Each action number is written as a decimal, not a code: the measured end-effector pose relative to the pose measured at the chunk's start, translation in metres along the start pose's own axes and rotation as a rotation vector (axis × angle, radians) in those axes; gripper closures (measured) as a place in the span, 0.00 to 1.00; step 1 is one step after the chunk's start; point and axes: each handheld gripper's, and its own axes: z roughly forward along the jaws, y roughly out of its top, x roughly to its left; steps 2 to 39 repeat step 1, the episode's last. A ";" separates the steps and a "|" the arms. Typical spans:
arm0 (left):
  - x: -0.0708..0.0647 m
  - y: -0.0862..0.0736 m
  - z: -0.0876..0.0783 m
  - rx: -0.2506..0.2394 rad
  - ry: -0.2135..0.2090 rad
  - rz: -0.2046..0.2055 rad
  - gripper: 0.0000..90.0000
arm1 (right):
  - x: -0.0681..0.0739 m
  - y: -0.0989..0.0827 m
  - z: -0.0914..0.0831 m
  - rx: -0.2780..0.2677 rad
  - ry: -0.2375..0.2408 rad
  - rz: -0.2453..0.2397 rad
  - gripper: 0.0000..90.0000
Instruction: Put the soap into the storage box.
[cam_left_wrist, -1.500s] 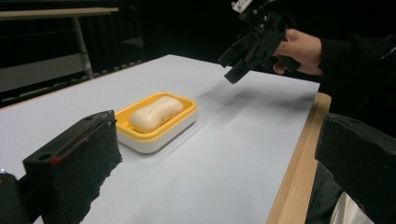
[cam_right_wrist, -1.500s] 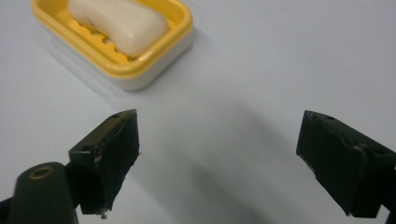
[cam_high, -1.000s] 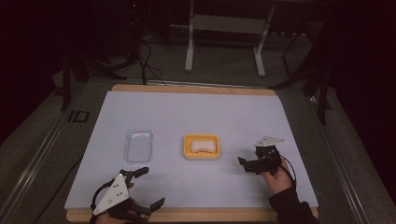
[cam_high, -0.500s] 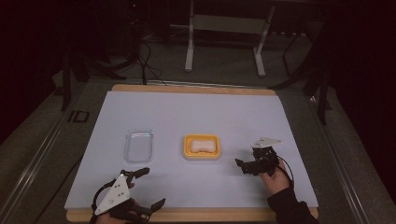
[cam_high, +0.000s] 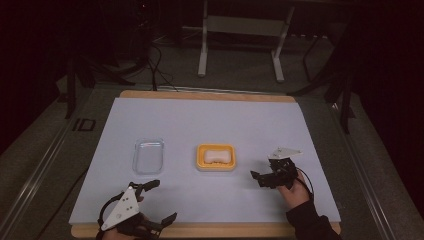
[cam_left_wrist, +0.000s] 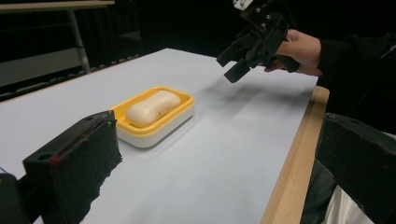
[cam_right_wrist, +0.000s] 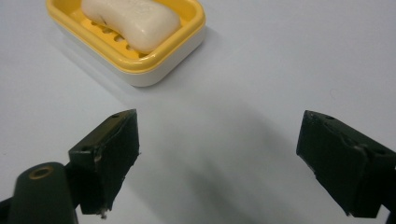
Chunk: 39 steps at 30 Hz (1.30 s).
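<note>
A yellow soap dish (cam_high: 216, 164) holding a pale bar of soap (cam_high: 216, 155) sits mid-table. In the right gripper view the dish (cam_right_wrist: 140, 65) and its soap (cam_right_wrist: 133, 21) lie just beyond the jaws, at upper left. My right gripper (cam_high: 258, 179) hovers open to the right of the dish, with nothing between its jaws (cam_right_wrist: 219, 140). My left gripper (cam_high: 162, 201) stands wide open and empty near the front edge, left of the dish. The left gripper view looks past its own wide jaws (cam_left_wrist: 219, 135) at the dish (cam_left_wrist: 154, 126), the soap (cam_left_wrist: 152, 107) and the right gripper (cam_left_wrist: 238, 58) farther off.
A clear plastic lid or tray (cam_high: 149, 156) lies left of the soap dish. The white sheet (cam_high: 210, 120) covers a wooden board whose edge (cam_high: 210, 231) shows along the front. Metal stand legs (cam_high: 202, 55) and cables are on the dark floor behind the table.
My right gripper has crept slightly left and down toward the dish. The left gripper has barely shifted near the front edge. Both stay open.
</note>
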 end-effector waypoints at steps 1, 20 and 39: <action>0.000 0.000 0.000 0.001 0.000 0.001 0.00 | 0.000 0.000 0.000 0.000 0.003 -0.001 0.14; 0.000 0.000 0.000 0.001 0.000 0.001 0.00 | 0.000 0.000 0.000 0.000 0.003 -0.001 0.14; 0.000 0.000 0.000 0.001 0.000 0.001 0.00 | 0.000 0.000 0.000 0.000 0.003 -0.001 0.14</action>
